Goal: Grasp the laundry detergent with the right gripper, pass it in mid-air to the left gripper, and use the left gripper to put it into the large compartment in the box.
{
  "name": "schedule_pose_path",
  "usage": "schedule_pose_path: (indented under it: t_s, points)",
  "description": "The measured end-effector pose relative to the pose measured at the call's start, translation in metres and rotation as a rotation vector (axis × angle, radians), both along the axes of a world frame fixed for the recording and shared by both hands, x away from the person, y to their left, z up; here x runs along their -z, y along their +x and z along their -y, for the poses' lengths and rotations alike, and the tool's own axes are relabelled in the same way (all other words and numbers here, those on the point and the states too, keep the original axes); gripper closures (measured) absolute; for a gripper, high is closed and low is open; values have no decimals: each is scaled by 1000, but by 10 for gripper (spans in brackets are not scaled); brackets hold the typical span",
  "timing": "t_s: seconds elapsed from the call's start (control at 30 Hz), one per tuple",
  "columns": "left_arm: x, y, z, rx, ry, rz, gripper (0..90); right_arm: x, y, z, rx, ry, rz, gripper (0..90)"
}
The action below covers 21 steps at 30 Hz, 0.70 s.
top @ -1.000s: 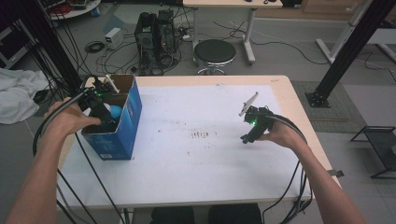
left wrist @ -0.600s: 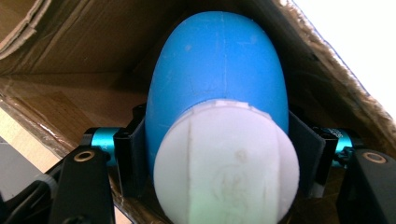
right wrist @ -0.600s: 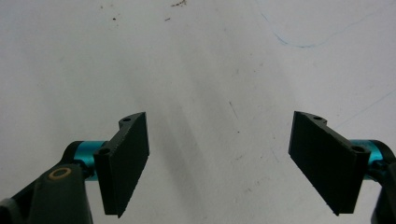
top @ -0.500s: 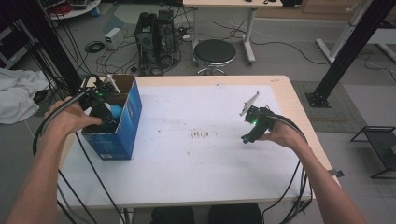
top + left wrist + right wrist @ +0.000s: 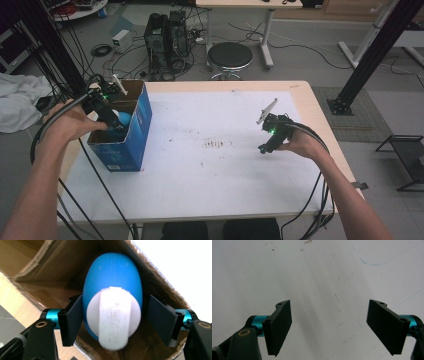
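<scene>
**Left gripper released over the blue egg in the box**

The left gripper [image 5: 111,120] is positioned inside the open top of the blue cardboard box [image 5: 131,145], which stands at the left side of the white table [image 5: 210,185]. Its jaws have just been opening. In the left gripper view the left gripper [image 5: 113,315] is seen with the blue egg-shaped object [image 5: 113,275] between its jaws; a gap is visible between the object and the right pad, while the left pad stands at the object's edge, so no clamping is shown. A white round cap [image 5: 113,315] with a raised central band is fitted to the near end of the object. The object lies within the brown cardboard interior of the box, its blue end directed away from the camera. In the high view the object [image 5: 123,119] is seen just inside the box's right wall.

The right gripper [image 5: 265,148] is held over the right part of the table, well apart from the box. In the right gripper view the right gripper [image 5: 329,325] is shown with its jaws wide apart and nothing between them, above the bare, lightly marked table surface [image 5: 317,270]
</scene>
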<state>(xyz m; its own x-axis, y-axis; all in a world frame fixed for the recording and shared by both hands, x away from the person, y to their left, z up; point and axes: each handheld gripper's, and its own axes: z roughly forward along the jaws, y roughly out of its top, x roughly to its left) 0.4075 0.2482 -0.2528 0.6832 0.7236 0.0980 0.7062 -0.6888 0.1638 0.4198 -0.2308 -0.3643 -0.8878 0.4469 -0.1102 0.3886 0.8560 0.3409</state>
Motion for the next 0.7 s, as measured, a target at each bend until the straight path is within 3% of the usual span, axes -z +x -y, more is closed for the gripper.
schedule_pose_path:
  t_s: [0.17, 0.2, 0.3, 0.5, 0.53, 0.7]
  points:
    - [-10, -4, 5, -34, -60, 40, 253, 0, 0, 0, 3, -2, -3, 197]
    - [-14, -2, 4, 12, -9, 14, 253, 0, 0, 0, -6, 1, 1, 196]
    - [-16, 1, 2, 24, 24, 1, 253, 0, -1, -1, 4, 2, -2, 196]
    - [-22, 2, 5, 5, 17, 30, 253, -2, -1, 2, -6, 3, 4, 196]
    - [-25, 1, 6, 0, 14, 36, 253, -2, -3, 2, 15, 4, -7, 196]
    - [-45, 0, 13, 27, 40, 73, 253, -2, -2, 2, 8, 2, -7, 196]
